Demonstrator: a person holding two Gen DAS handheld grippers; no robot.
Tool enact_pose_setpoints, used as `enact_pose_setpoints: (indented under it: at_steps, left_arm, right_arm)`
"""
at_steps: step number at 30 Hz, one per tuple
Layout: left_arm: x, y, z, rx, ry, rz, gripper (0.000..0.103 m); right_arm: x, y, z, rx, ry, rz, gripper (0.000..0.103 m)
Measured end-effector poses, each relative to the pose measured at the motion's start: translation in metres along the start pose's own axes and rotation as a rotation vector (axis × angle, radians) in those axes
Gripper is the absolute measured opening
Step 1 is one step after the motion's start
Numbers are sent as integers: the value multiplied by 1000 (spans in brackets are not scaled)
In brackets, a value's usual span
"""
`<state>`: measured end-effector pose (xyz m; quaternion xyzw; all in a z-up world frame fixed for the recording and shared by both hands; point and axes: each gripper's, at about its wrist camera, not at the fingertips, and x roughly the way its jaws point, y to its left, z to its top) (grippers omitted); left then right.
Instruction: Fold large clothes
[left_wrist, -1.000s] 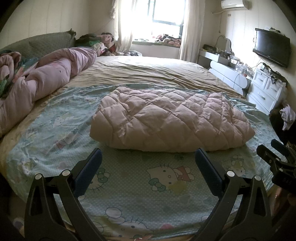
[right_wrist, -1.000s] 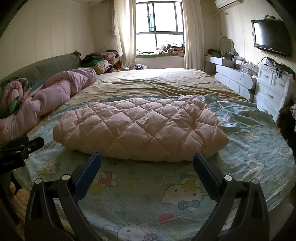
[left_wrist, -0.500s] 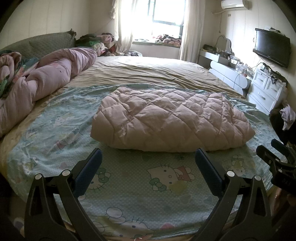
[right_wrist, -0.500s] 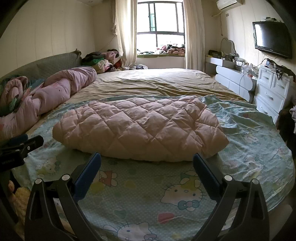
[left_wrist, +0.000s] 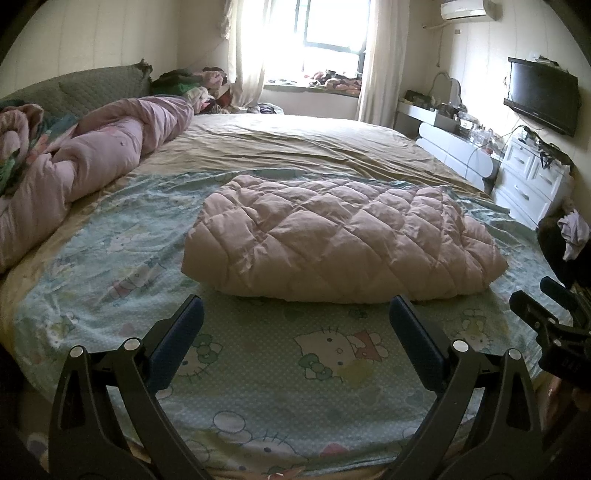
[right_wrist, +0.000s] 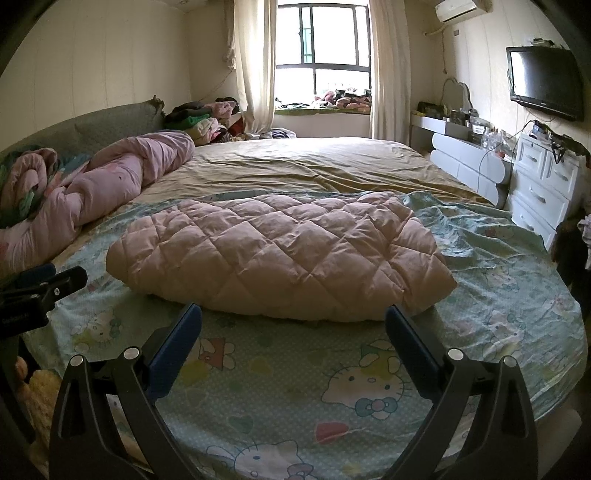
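A pink quilted garment (left_wrist: 340, 236) (right_wrist: 280, 254) lies folded into a puffy bundle in the middle of the cartoon-print sheet (left_wrist: 266, 373) (right_wrist: 280, 384) on the bed. My left gripper (left_wrist: 295, 314) hovers open over the sheet, just short of the bundle's near edge, holding nothing. My right gripper (right_wrist: 293, 319) is likewise open and empty, its blue-padded fingers (right_wrist: 177, 343) wide apart in front of the bundle. Each gripper shows at the edge of the other's view, the right one (left_wrist: 546, 321) and the left one (right_wrist: 44, 284).
A rolled pink duvet (left_wrist: 92, 166) lies along the bed's left side by the headboard. Beyond the printed sheet is a tan sheet (right_wrist: 314, 162). White drawers (right_wrist: 543, 192) and a wall television (right_wrist: 543, 81) stand on the right. Clothes are piled near the window (right_wrist: 207, 122).
Both views have shifted very slightly; the garment and both open grippers stay as they were.
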<state>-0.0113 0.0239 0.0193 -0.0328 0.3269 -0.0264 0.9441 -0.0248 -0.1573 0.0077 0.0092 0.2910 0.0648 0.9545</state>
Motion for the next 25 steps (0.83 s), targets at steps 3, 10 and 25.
enact_pose_setpoints:
  at_steps: [3, 10, 25]
  left_arm:
    - [-2, 1, -1, 3, 3, 0, 94]
    - [0, 5, -2, -6, 24, 17, 94]
    - [4, 15, -6, -57, 45, 34, 94]
  right_arm:
    - [0, 0, 1, -3, 0, 0, 99]
    - [-1, -2, 1, -15, 2, 0, 99]
    - [2, 1, -5, -38, 26, 23, 99]
